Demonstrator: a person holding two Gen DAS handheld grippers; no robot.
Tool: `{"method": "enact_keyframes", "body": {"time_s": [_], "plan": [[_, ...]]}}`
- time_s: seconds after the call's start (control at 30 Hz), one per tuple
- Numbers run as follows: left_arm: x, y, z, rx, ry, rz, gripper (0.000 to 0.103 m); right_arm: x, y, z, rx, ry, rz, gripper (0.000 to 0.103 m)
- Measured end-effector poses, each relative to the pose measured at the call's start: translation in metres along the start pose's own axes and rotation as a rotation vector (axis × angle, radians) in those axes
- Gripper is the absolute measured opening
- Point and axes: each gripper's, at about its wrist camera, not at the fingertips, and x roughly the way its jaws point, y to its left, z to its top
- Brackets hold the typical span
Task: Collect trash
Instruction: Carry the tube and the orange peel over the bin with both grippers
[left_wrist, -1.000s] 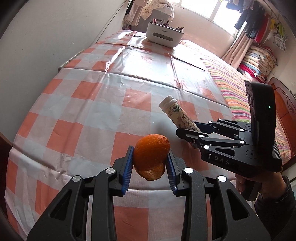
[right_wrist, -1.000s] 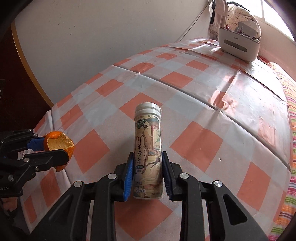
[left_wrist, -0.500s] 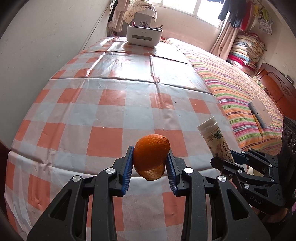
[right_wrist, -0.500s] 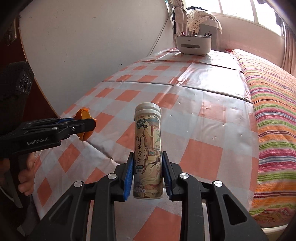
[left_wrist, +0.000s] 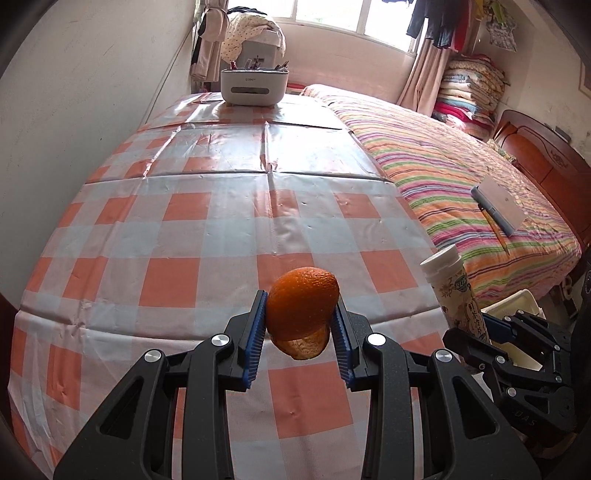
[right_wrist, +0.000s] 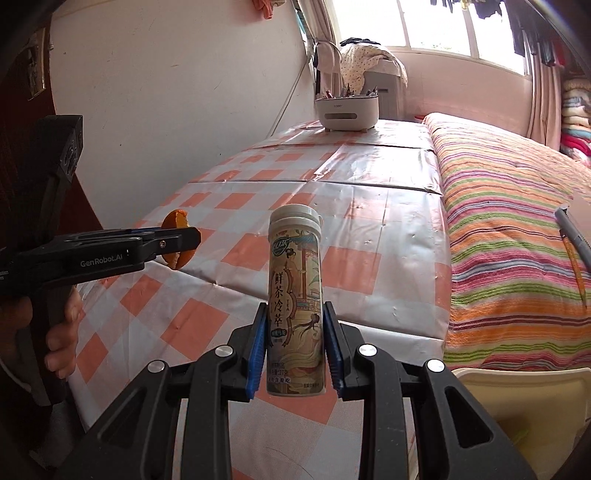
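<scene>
The orange peel (left_wrist: 301, 308) is pinched between the blue pads of the left claw (left_wrist: 300, 334), jaws partly closed around it, and it's held up in the air over the near edge of the desk (left_wrist: 236, 206). The tea bottle (right_wrist: 295, 302), cap on, is clamped upright in the right claw (right_wrist: 295, 345), jaws narrowed onto its lower half, off the desk's corner on the bed (right_wrist: 509, 236) side. So both bits of trash are lifted clear, nothing resting on the checkered cloth.

A pale container (right_wrist: 517, 387) can be seen low down just right of the right claw, probably the bin, though that's a guess. For the drop to go well, each claw should be brought right over the opening before being loosened, and the bottle kept upright so it isn't tipped out sideways. The peel is curled and light, so a firm pinch should be kept till it's over the rim.
</scene>
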Motion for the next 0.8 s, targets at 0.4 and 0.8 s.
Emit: {"method": "enact_keyframes", "body": {"time_s": [0.4, 0.8], "plan": [[-0.007, -0.045, -0.004, 0.085, -0.036, -0.010, 0.032, -0.044, -0.025, -0.024, 0.077, -0.082, -0.058, 0.028], [-0.006, -0.091, -0.011, 0.156, -0.039, -0.047, 0.032, -0.079, -0.050, -0.046, 0.165, -0.136, -0.176, 0.028]]}}
